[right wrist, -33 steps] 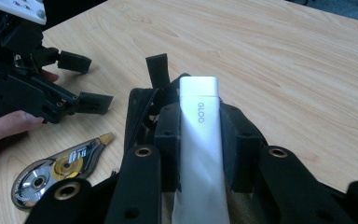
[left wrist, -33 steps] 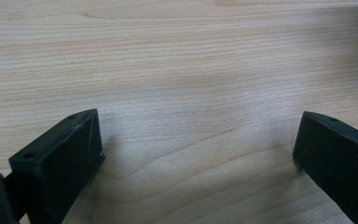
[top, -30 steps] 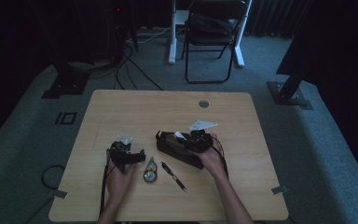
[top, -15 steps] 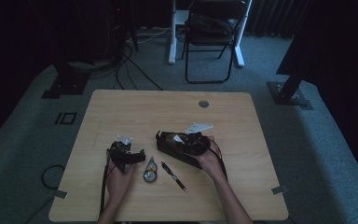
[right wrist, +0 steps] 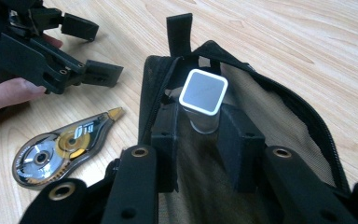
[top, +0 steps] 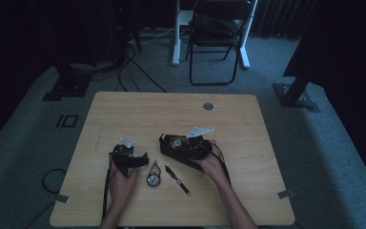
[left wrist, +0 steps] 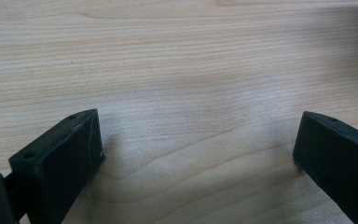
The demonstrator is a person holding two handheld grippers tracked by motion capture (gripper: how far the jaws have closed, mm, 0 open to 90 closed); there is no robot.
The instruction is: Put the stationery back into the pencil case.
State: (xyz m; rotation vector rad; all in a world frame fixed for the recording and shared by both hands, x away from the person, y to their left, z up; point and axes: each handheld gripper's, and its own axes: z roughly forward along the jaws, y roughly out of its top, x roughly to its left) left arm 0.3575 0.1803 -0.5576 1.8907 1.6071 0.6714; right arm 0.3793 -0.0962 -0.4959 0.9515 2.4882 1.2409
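My right gripper [right wrist: 200, 126] reaches into the open mouth of a black mesh pouch [right wrist: 270, 107]. It is shut on a grey stick with a square white-rimmed end [right wrist: 203, 98], and its jaws have just been easing apart with the stick still between the pads. In the high view this gripper [top: 170, 143] and the pouch [top: 187, 153] lie right of the table's centre. My left gripper [top: 143, 160] rests on the wood at the left, open, with bare table between its fingers [left wrist: 60, 158]. From the right gripper view the left gripper [right wrist: 93, 50] sits at the upper left.
A clear correction-tape dispenser [right wrist: 51, 149] lies between the two grippers [top: 153, 177]. A dark pen [top: 177, 173] lies beside it. The wooden table [top: 181, 109] has a round grommet [top: 208, 106] at the back. A folding chair [top: 217, 38] and cables stand beyond.
The right hand with the pouch has edged slightly to the left. The left hand and the items on the table have stayed put.
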